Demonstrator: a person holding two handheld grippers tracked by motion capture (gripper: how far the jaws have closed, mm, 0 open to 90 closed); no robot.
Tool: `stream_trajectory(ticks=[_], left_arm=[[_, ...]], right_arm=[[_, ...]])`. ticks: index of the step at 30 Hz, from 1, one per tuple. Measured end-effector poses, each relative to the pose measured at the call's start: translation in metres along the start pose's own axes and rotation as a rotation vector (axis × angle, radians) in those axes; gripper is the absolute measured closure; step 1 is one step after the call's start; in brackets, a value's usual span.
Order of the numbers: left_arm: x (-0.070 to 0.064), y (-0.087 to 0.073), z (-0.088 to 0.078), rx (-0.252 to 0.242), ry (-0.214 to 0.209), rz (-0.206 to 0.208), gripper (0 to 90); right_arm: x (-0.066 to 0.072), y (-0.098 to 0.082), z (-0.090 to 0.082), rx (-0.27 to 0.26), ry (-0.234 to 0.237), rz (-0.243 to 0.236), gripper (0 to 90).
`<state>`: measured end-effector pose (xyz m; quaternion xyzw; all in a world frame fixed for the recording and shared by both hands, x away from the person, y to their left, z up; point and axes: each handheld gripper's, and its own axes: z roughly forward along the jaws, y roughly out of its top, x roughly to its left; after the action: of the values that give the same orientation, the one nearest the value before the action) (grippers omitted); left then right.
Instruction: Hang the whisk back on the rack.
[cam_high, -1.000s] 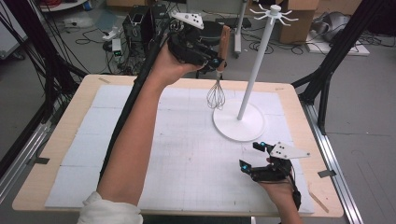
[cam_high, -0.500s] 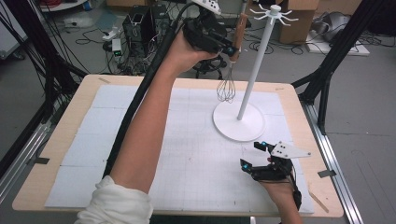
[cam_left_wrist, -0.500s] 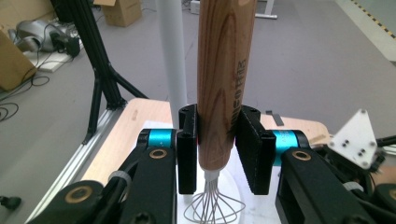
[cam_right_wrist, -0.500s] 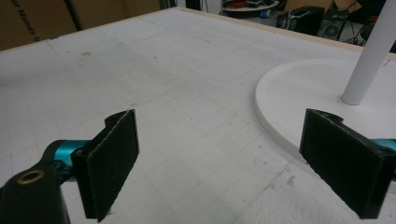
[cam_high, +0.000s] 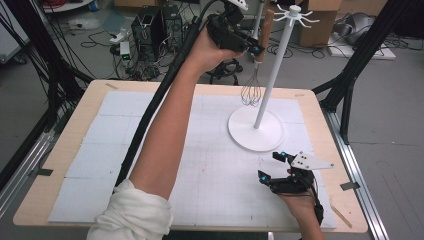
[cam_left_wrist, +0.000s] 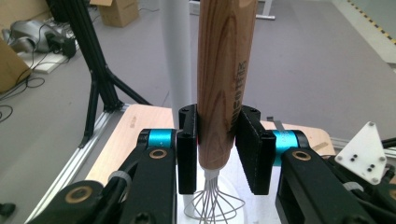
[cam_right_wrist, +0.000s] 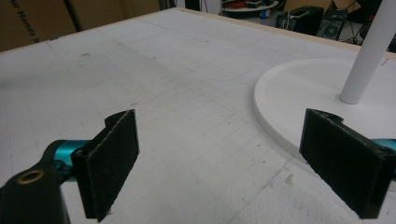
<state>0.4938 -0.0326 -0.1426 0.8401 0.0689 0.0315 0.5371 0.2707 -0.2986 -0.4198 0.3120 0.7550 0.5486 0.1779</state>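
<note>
Whisk has been lifted higher beside the white stand, toward its top hooks.
It is clamped at the wooden handle by the left gripper; the right gripper is rested wide open, empty. The handle should be kept vertical and eased onto a hook.

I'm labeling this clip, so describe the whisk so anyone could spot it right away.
Find the tall white stand at the table's far right. Right beside its pole, lifted in the air, hangs the whisk, held by the left claw. Its wooden handle and wire loops pointing down set it apart.
</note>
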Motion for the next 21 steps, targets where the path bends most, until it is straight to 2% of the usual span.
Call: stream_trajectory(ticks=[3,13,21], left_arm=[[0.0028,-0.0022,0.0019,0.014,0.008,-0.007,70.5],[0.0068,-0.0011,0.0041,0.003,0.007,-0.008,70.5],[0.0044,0.0001,0.0097,0.010,0.009,0.003,70.5]], right_arm=[[-0.0001,-0.0003,-0.0003,0.000,0.001,0.001,11.0],[-0.0007,-0.0011,0.0000,0.004,0.000,0.005,11.0],[-0.0011,-0.0012,0.0001,0.005,0.001,0.007,11.0]])
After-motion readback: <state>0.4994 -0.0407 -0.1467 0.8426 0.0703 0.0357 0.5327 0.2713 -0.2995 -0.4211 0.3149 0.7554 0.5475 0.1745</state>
